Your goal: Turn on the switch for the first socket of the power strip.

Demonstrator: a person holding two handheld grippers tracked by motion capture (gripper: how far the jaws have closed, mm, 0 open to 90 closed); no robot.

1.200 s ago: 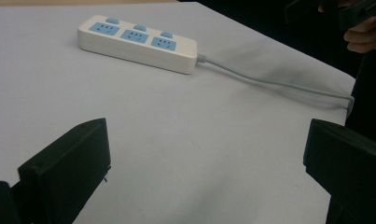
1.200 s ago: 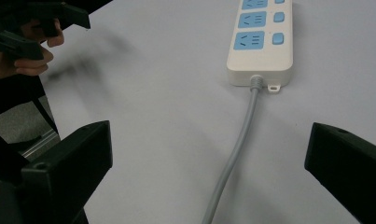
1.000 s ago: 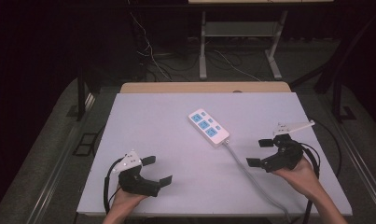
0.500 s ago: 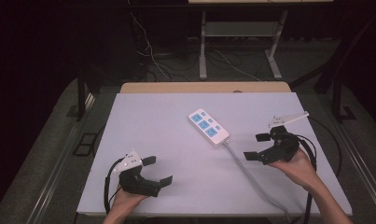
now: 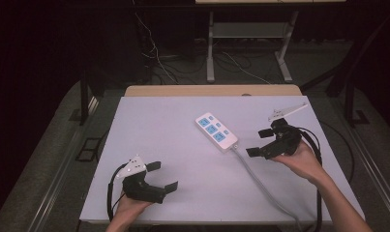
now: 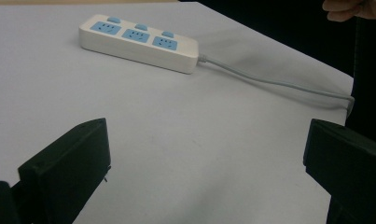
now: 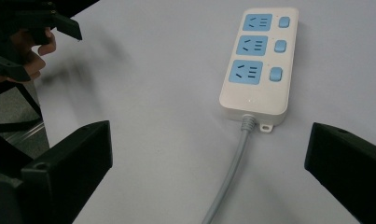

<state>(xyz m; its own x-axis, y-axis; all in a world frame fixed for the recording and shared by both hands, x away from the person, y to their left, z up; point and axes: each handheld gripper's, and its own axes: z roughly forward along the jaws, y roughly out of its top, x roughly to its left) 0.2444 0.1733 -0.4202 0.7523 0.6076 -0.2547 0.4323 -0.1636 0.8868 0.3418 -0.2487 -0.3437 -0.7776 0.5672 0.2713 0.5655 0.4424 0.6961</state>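
Claws spread wide, power strip between them on the desk.

Right claw (image 5: 261, 141) hung open just beside the cord end of the power strip (image 5: 216, 132), clearly the nearer. Left claw (image 5: 162, 176), also open, sat near the desk's (image 5: 158, 121) front left corner, well apart. The strip's long axis ran diagonally, its cord (image 5: 265, 186) trailing toward the front right edge.

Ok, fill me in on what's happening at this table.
A person holds a two-jaw gripper in each hand over a white table. A white power strip with three blue sockets lies mid-table, its grey cable trailing to the near edge. The right gripper hovers just right of the strip, jaws wide open and pointed at its cable end. The left gripper sits at the near left corner, also open. Neither is touching the strip.
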